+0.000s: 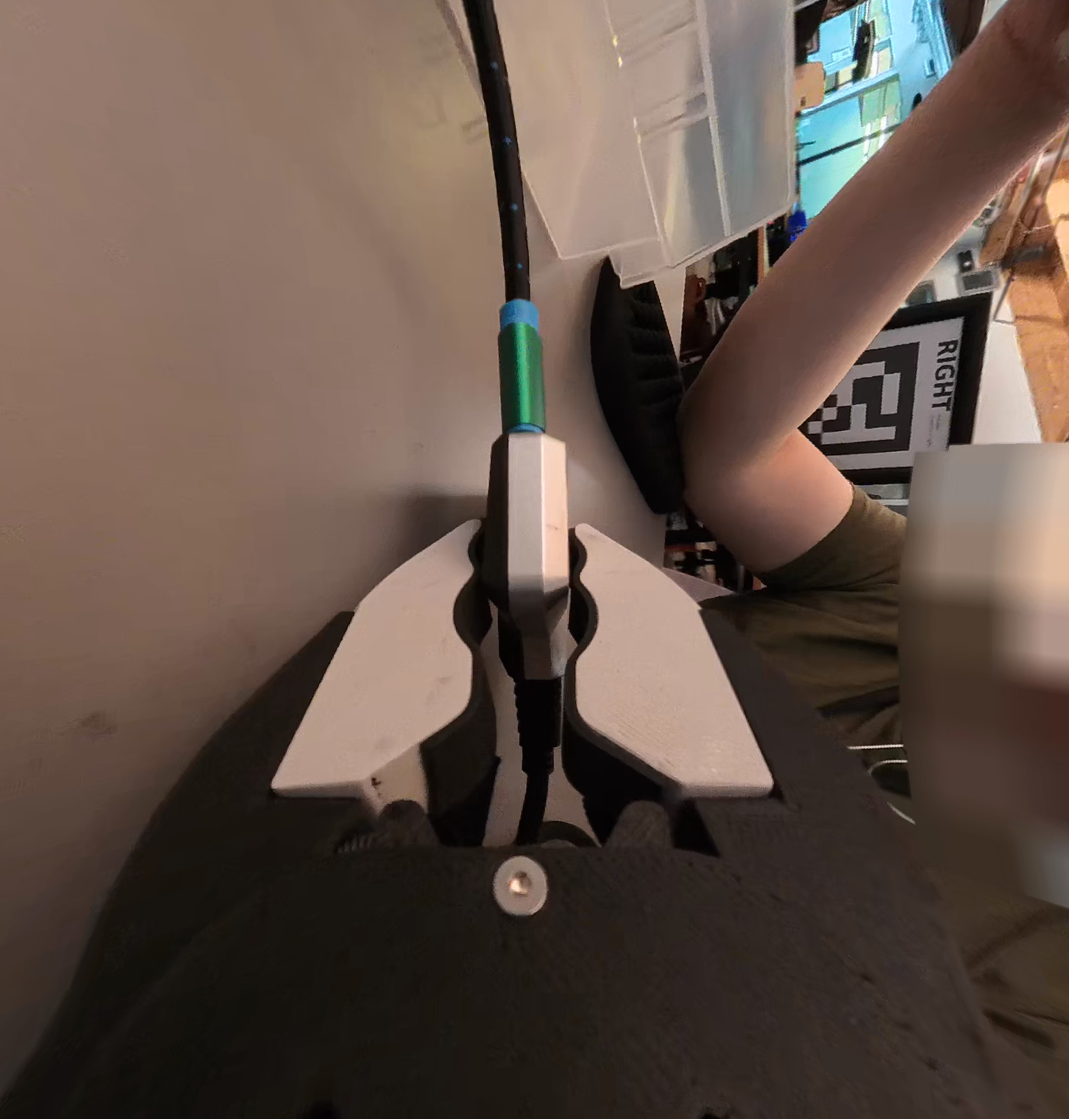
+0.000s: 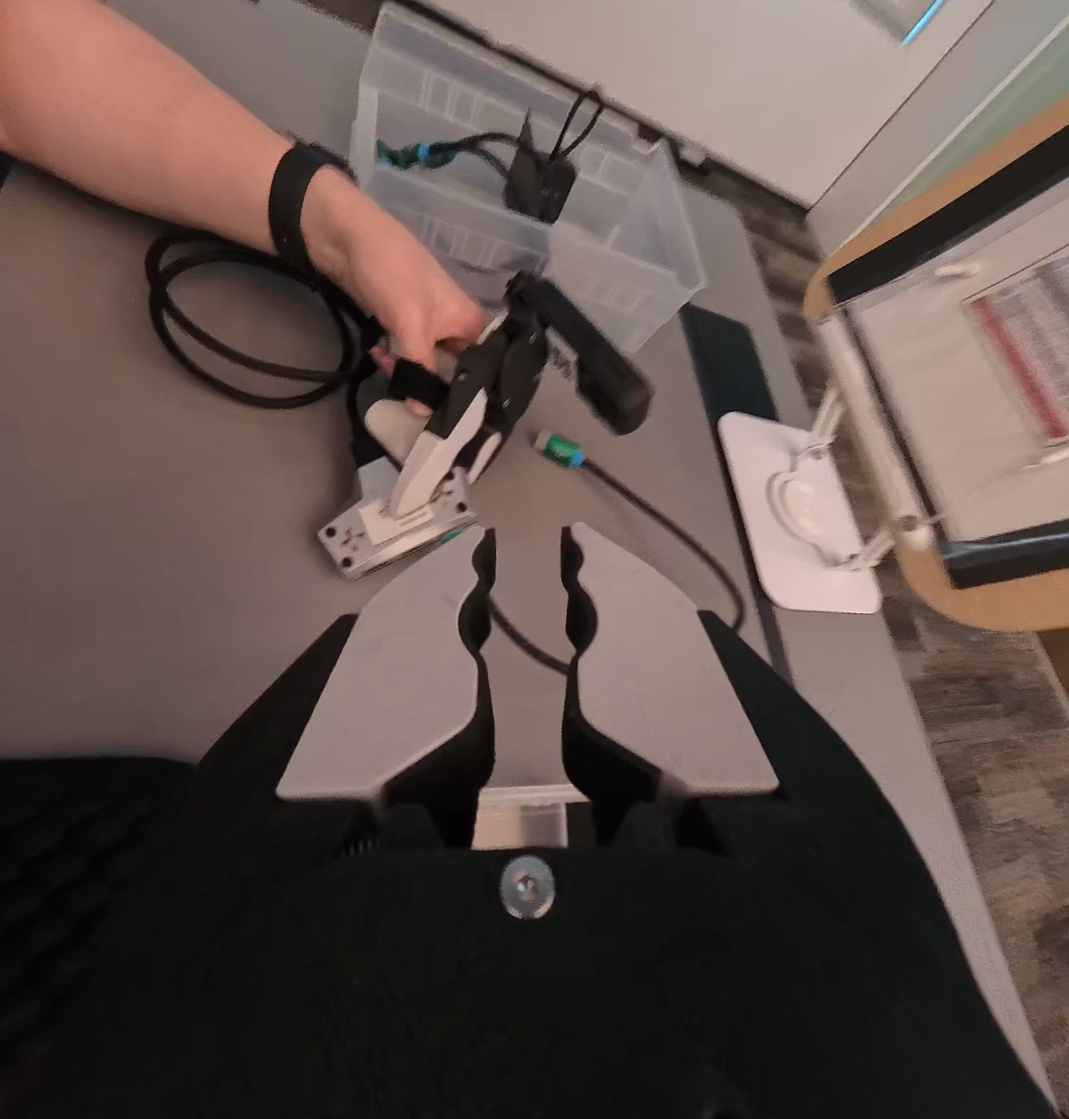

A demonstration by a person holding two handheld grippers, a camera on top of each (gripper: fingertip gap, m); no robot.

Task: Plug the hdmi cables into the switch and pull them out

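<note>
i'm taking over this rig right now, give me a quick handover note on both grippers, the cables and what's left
Left gripper: shut on the silver HDMI switch, holding it on the grey table.
Right gripper: open, empty, hovering above the table just short of the switch.
Cables: in the left wrist view one green-collared HDMI cable is seated in the switch. A second green-tipped plug lies loose on the table, to the right of the left gripper. A third plug rests on the clear plastic organiser.
Done: whether any plug-and-pull cycle is finished cannot be told.
Left: probably take the loose plug with the right gripper, insert it, then pull the cables out.
</note>
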